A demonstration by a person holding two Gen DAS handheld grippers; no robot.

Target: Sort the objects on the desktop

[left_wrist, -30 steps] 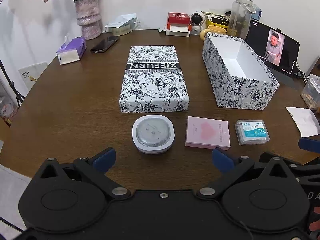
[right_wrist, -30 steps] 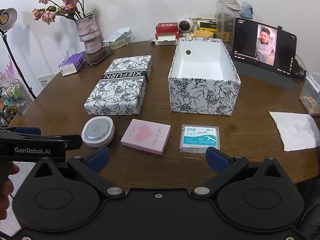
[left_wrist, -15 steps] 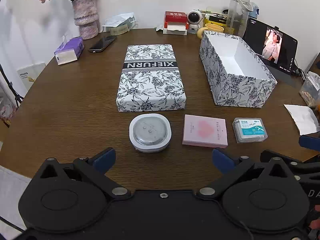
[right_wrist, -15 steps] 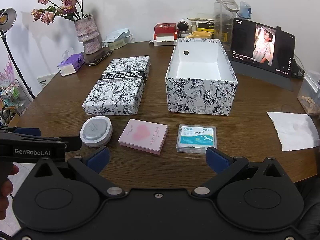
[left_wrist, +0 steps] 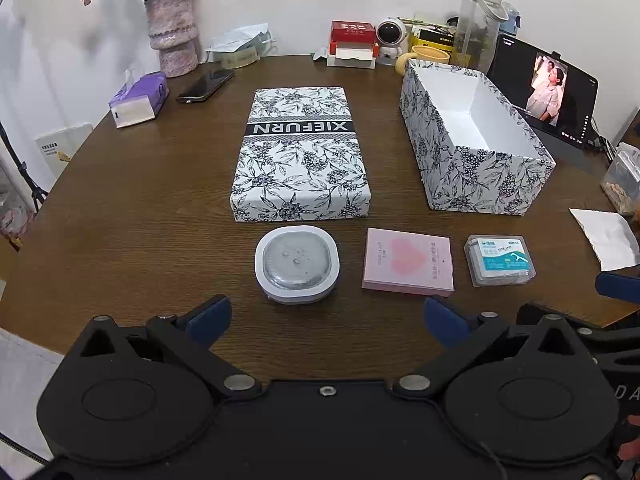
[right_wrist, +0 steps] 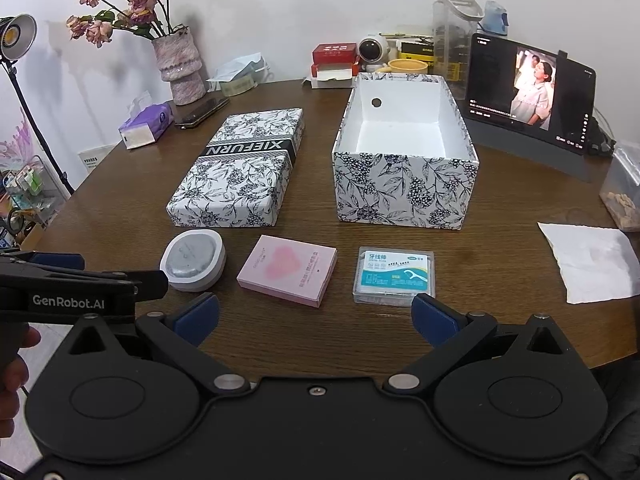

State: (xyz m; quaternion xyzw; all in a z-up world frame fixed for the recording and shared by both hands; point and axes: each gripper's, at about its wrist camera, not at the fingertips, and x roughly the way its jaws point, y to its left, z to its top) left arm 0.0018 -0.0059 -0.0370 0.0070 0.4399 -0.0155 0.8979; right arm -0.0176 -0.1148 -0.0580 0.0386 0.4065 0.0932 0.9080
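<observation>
- Left claw (left_wrist: 327, 320) and right claw (right_wrist: 316, 316) hover spread wide and empty over the surface's (right_wrist: 500, 208) near edge.
- Round white case (right_wrist: 193, 260), pink card box (right_wrist: 287, 270) and floss pick box (right_wrist: 394, 276) line that edge, before the open floral box (right_wrist: 404, 194).

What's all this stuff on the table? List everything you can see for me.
Open box: 1, white with dark floral print, right of centre, nothing inside.
Box lid: 1, same print, centre, lying flat.
Rounded container: 1, white and grey, front row left.
Pink card pack: 1, front row middle.
Dental floss pick box: 1, clear with blue label, front row right.
Tissue pack: 1, purple, back left.
Phone: 1, black, beside the tissues.
Vase of flowers: 1, pink, back left.
Tablet: 1, playing video, back right.
Paper napkin: 1, white, right edge.
Left hand-held gripper: open.
Right hand-held gripper: open.
</observation>
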